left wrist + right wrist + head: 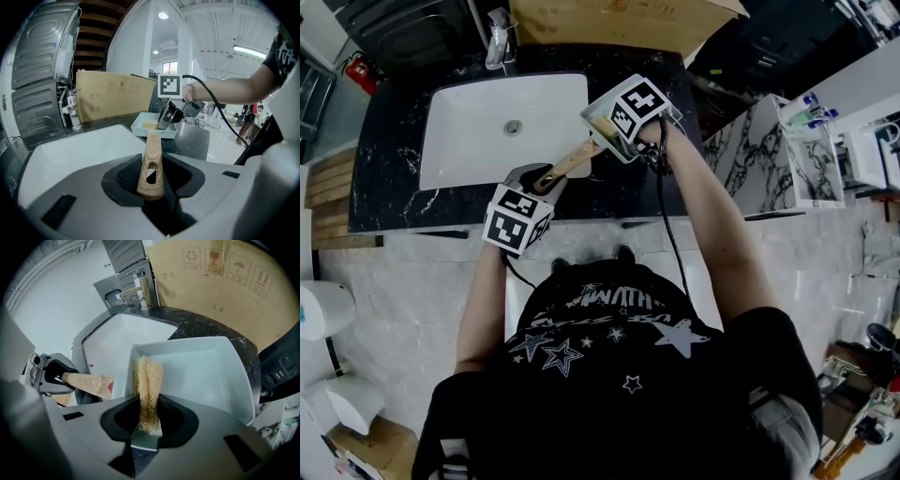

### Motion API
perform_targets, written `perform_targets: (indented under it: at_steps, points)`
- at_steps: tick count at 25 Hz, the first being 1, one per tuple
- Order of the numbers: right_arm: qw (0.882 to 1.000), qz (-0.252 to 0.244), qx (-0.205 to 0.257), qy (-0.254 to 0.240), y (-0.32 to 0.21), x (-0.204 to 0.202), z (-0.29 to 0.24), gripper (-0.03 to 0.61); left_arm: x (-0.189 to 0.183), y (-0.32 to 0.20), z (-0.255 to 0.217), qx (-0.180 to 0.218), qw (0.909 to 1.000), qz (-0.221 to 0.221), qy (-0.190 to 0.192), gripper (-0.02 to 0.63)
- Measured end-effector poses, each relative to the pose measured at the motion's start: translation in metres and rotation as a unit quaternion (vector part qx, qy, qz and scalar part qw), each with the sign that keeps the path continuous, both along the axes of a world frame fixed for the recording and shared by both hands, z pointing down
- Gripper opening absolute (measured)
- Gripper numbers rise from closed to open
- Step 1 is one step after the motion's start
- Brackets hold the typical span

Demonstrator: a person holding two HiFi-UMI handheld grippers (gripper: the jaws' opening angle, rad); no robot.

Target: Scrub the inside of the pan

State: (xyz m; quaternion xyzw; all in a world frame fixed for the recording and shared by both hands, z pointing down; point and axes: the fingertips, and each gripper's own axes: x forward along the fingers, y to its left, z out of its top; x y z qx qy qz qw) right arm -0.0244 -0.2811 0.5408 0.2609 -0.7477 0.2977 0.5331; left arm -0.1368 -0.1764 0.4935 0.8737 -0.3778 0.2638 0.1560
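Grips the pan (201, 371) by its wooden handle (152, 150) with the left gripper (151, 177), jaws clamped on the handle's end, right by the hanging hole. Holds that pan, square, white and shallow, over the black counter (394, 187), just right of the sink (469, 122), handle slanting back toward the body. Pinches a yellowish mesh scrubber (148, 380) in the right gripper (149, 404), jaws pressed together on the folded pad, its free end sticking out ahead of them. Points that gripper steeply down into the pan, scrubber tip at the inner surface close to the wall on the handle side; cannot say for sure whether touching. Shows a pale, plain pan floor around the scrubber. Has in the sink a white rectangular basin with a round drain (514, 127) at its middle and a faucet (499, 42) behind. Leaves a cardboard box (211, 282) standing behind the pan, printed side forward, contents hidden.
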Motion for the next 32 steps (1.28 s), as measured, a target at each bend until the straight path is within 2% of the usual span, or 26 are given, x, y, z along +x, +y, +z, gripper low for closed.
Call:
perform_targets:
  at_steps: [3,5,10,14,21,26,29,32]
  points:
    - [1.0,0.008,0.007,-0.014,-0.003,0.006,-0.004,0.087,0.0,0.001,0.0,0.0,1.0,-0.003,0.0,0.137]
    - [1.0,0.015,0.019,-0.006,-0.01,0.019,-0.006,0.086,0.001,0.0,0.0,0.0,1.0,-0.005,-0.001,0.137]
    - [0.997,0.044,0.048,0.028,-0.034,0.06,-0.013,0.086,0.001,0.001,0.0,-0.001,1.0,-0.007,-0.003,0.137]
    - [0.992,0.053,0.085,0.073,-0.055,0.087,-0.019,0.084,0.002,0.001,0.001,-0.003,0.9999,-0.009,-0.003,0.137]
    - [0.978,0.006,0.128,0.163,-0.068,0.101,-0.016,0.084,0.003,0.003,0.0,-0.003,0.9999,-0.013,-0.002,0.137]
    - [0.957,-0.034,0.164,0.238,-0.077,0.115,-0.016,0.084,0.003,0.004,0.0,-0.004,0.9999,-0.015,-0.002,0.137]
    - [0.951,-0.065,0.173,0.247,-0.078,0.112,-0.011,0.083,0.003,0.005,0.0,-0.004,0.9999,-0.016,-0.001,0.137]
    - [0.948,-0.075,0.162,0.265,-0.076,0.113,-0.007,0.083,0.003,0.005,0.0,-0.004,0.9998,-0.018,-0.002,0.137]
